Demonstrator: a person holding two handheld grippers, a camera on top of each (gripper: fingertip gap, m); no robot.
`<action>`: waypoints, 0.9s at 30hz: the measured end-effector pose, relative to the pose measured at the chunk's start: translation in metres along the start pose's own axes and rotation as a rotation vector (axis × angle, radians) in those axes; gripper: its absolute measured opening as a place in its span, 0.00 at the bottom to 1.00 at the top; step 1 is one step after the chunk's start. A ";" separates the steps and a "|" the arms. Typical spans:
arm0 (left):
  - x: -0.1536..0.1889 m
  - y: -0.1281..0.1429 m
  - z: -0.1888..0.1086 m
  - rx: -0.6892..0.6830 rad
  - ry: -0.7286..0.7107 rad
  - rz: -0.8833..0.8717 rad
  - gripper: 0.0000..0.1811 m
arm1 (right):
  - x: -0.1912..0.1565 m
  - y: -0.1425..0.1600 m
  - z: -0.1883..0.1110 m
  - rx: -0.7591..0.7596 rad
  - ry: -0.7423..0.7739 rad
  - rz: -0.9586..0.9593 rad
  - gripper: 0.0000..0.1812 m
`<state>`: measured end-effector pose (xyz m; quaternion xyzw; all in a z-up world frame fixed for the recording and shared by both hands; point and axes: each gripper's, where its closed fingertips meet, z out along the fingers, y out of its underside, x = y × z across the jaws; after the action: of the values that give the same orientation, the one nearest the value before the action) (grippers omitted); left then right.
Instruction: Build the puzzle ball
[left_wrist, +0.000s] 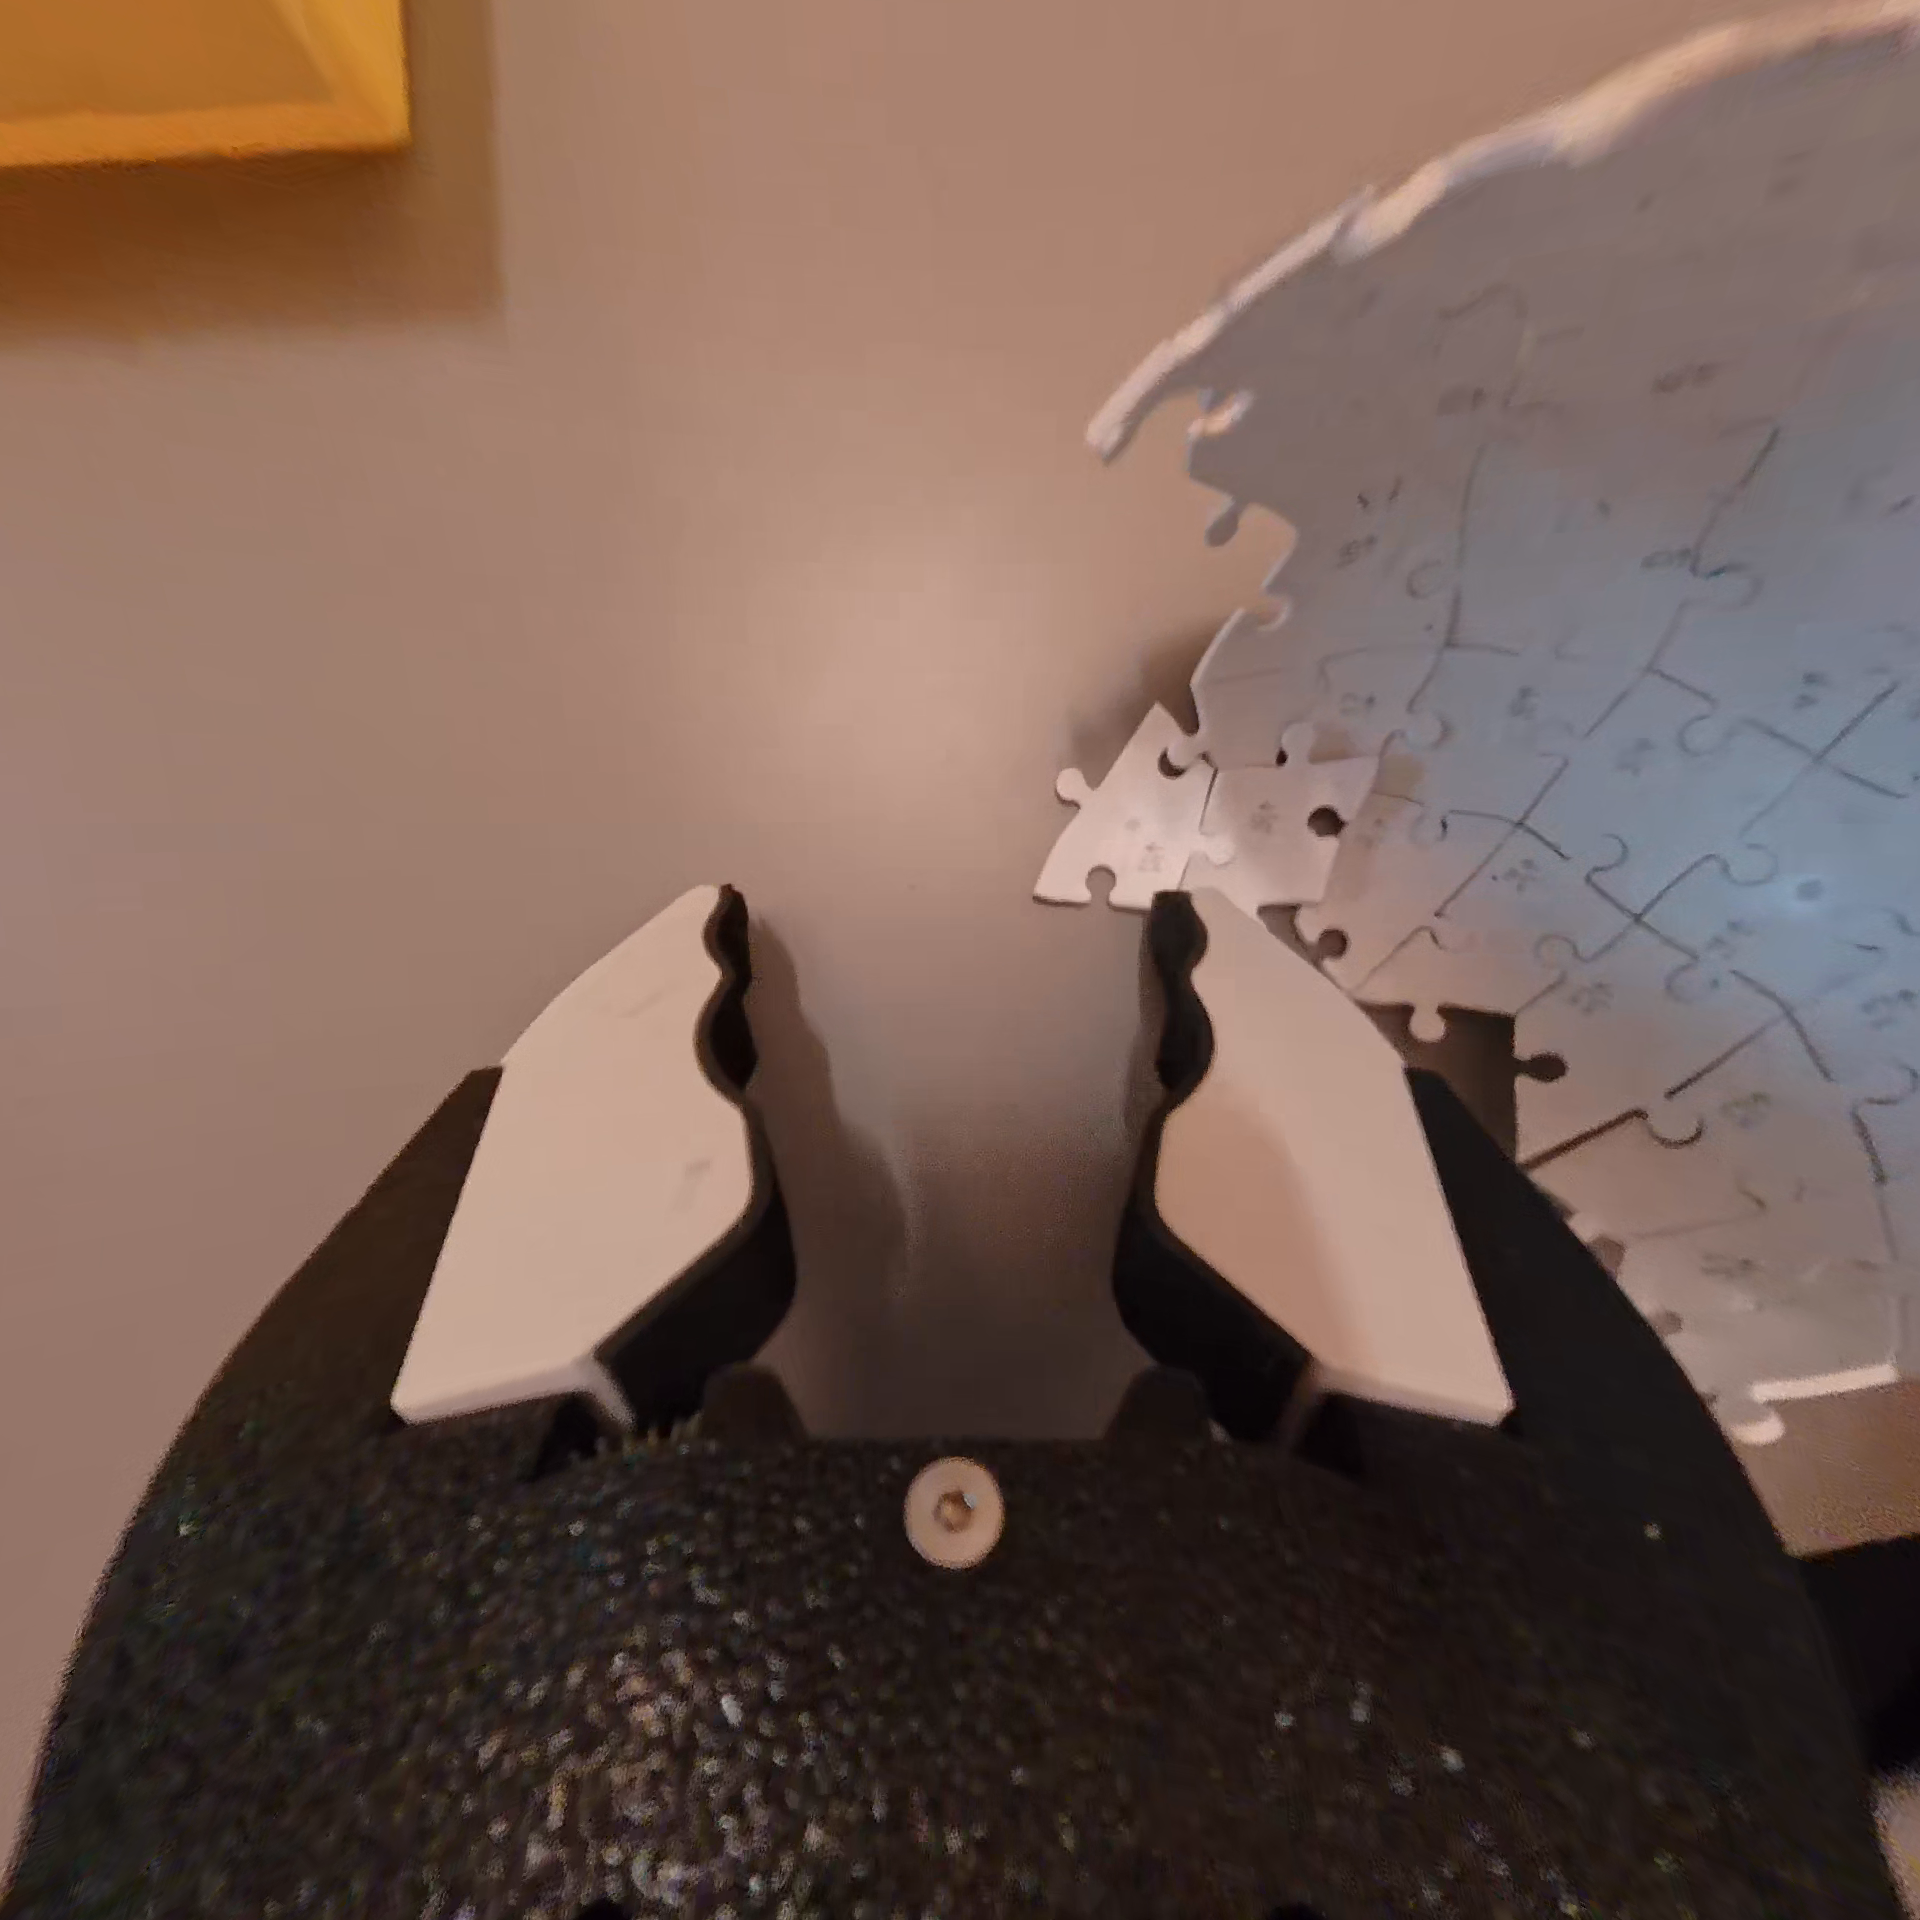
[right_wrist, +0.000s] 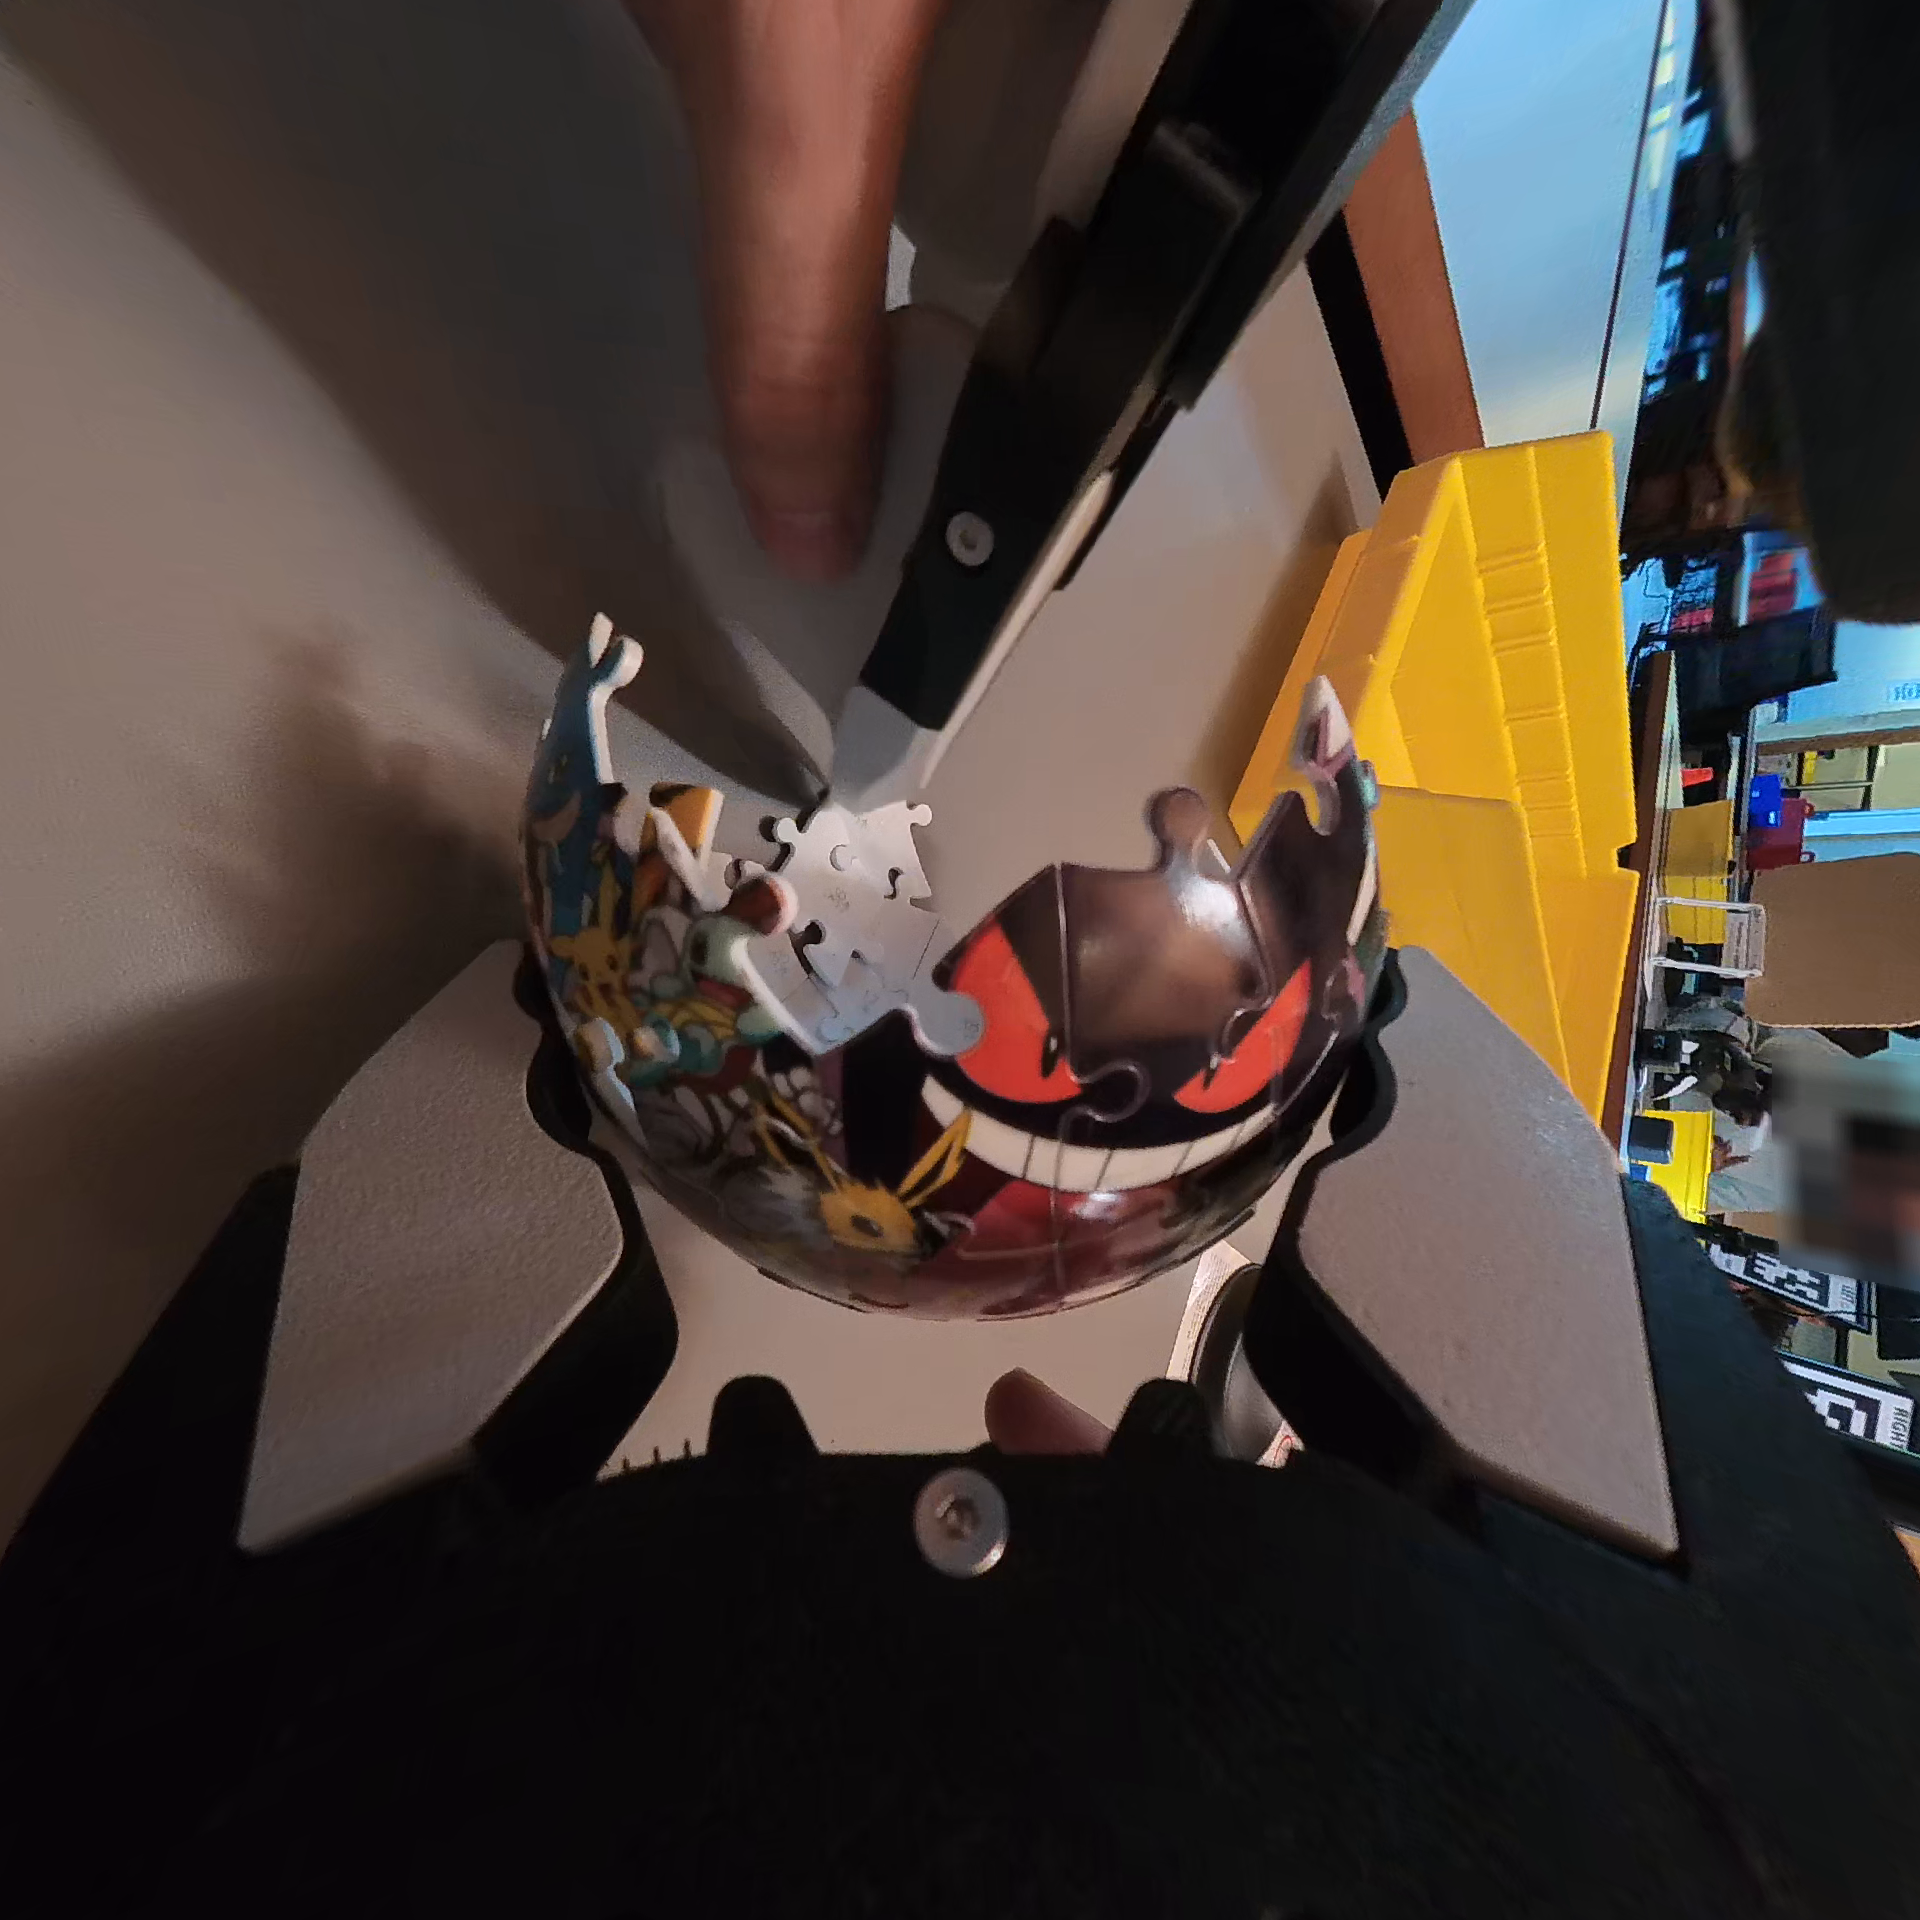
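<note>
claws at the half-built puzzle ball

ball shell sits in the middle of the right wrist view, a puzzle ball built only in its lower half, the printed cartoon side facing the camera and the ragged top rim open. the right claw is pinching it from both sides, one dark pad pressed against the left of the shell and the other against the right. the pale surface shows behind and below the ball.

in the upper centre of that view the left claw comes down at a slant, its tip at a cluster of loose puzzle pieces lying white side up at the notch in the ball's rim. whether the tip touches them cannot be told. a hand shows above it, at the top of the frame. a yellow bin stands at the right, behind the ball.

in the left wrist view the left claw is spread wide with nothing between its fingers. the white inner side of the puzzle ball fills the right of the frame, its seams plain. two loose puzzle pieces jut from its left edge just above the right-hand fingertip. the yellow bin shows in the upper left corner.
</note>
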<state>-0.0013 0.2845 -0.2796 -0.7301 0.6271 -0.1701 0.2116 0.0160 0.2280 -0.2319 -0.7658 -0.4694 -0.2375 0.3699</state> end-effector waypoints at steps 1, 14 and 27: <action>0.000 -0.005 0.000 0.032 -0.002 0.005 0.42 | 0.000 0.000 0.000 0.000 0.000 0.000 0.78; 0.019 -0.018 0.018 0.116 0.086 0.065 0.49 | 0.000 0.000 0.001 0.013 -0.016 0.010 0.77; 0.003 -0.025 0.020 0.197 0.082 0.187 0.62 | 0.000 0.000 0.000 0.023 -0.031 0.000 0.77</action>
<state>0.0304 0.2867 -0.2835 -0.6364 0.6808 -0.2400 0.2717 0.0160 0.2282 -0.2322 -0.7651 -0.4777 -0.2200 0.3714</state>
